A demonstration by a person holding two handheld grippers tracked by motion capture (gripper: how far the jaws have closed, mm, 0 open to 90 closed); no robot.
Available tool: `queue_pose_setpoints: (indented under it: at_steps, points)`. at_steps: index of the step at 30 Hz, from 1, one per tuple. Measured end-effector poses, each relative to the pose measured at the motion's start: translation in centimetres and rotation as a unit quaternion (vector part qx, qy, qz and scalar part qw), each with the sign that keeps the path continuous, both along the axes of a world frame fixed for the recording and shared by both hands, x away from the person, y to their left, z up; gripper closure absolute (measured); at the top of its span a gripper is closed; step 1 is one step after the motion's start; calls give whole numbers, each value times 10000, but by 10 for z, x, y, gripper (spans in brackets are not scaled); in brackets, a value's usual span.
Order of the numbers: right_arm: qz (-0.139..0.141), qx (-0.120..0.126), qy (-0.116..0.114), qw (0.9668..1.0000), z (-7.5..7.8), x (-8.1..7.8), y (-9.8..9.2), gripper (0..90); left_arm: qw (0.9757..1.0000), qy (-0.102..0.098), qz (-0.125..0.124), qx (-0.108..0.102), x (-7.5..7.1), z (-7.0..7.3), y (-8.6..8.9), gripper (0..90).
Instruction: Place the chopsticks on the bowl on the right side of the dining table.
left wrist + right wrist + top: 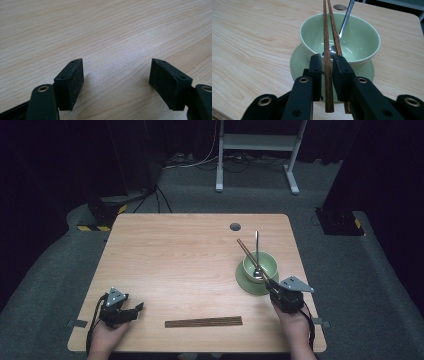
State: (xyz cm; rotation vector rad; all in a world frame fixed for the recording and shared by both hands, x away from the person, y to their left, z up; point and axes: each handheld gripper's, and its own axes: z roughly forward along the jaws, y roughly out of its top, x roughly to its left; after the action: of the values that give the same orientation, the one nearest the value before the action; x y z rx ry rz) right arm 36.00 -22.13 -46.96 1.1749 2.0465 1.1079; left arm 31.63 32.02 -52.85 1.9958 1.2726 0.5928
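Chopsticks point(327, 50) run straight out between the right claw's point(271, 287) jaws, clamped tight, their tips slanting up over the green bowl point(362, 35) just ahead of it. A spoon point(345, 20) leans inside that bowl, on a plate point(297, 62). Their far ends are cut off, and possibly one stick sits outside the grip. Another chopstick bundle point(203, 322) lies between the claws. The left claw point(116, 75) gapes wide over bare table point(100, 30), holding nothing.
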Motion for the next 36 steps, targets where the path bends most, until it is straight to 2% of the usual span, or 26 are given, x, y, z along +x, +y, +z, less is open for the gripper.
queue_pose_setpoints:
  at_steps: [4,10,17,26,33,36]
  points:
    - [-34,58,-91,9999,3,-2,-1,694,10000,-3,7,1,0,0,0,277]
    - [-92,72,-222,9997,5,-6,0,534,10000,-26,-8,31,-1,0,-1,284]
    - [-215,88,-151,9996,1,-10,-6,463,10000,-18,-23,12,-1,0,-1,293]
    - [-280,-9,43,9996,-11,-17,-12,457,10000,-23,-76,14,0,0,-1,300]
    - [-249,-34,55,9997,-16,-18,-8,525,10000,-30,-80,15,0,0,-1,301]
    - [-256,-78,-8,9996,-17,-18,-6,546,10000,-24,-79,10,0,0,-1,301]
